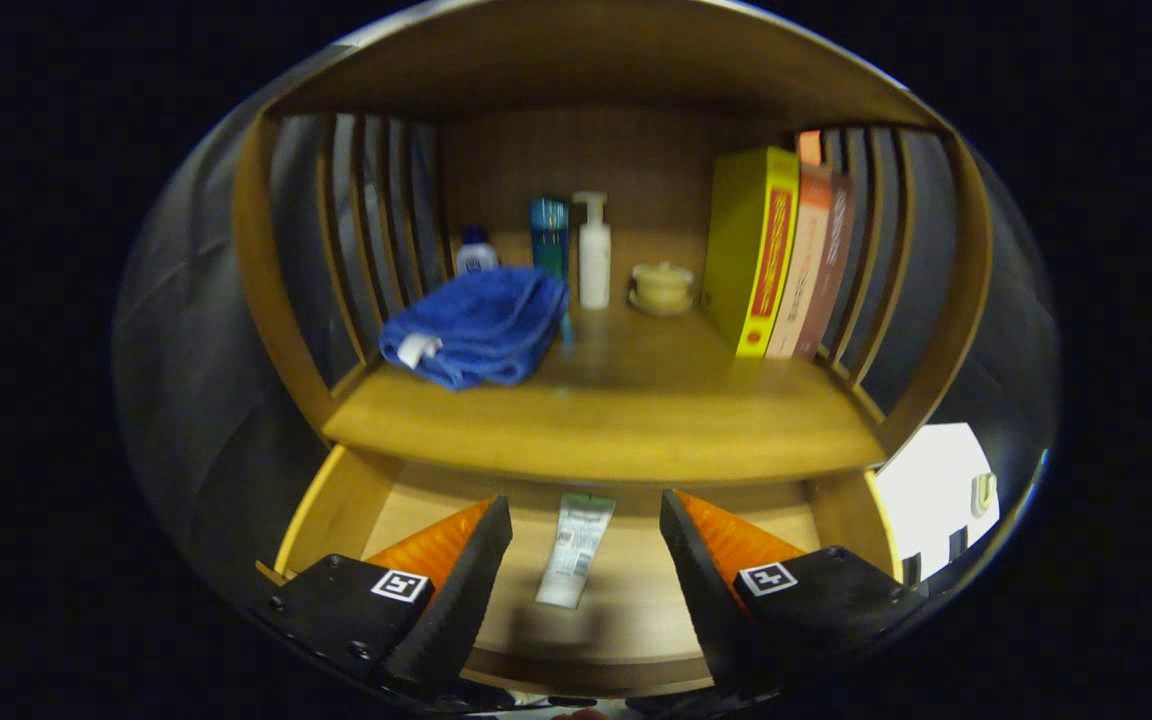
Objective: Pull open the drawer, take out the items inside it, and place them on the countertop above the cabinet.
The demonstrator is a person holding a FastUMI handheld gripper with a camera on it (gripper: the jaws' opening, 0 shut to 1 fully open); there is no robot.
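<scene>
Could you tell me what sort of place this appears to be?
Probably a mock household nook: a wooden cabinet holding a folded blue towel, white pump bottle and upright books, above an open drawer.

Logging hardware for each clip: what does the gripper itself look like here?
The gripper has two wedge-shaped jaws, each tapering to a narrow tip, with ribbed inner faces. Each is mounted on a black block fixed with small screws. Each block carries a square black-and-white marker tag on top. No cables or sleeve visible.
</scene>
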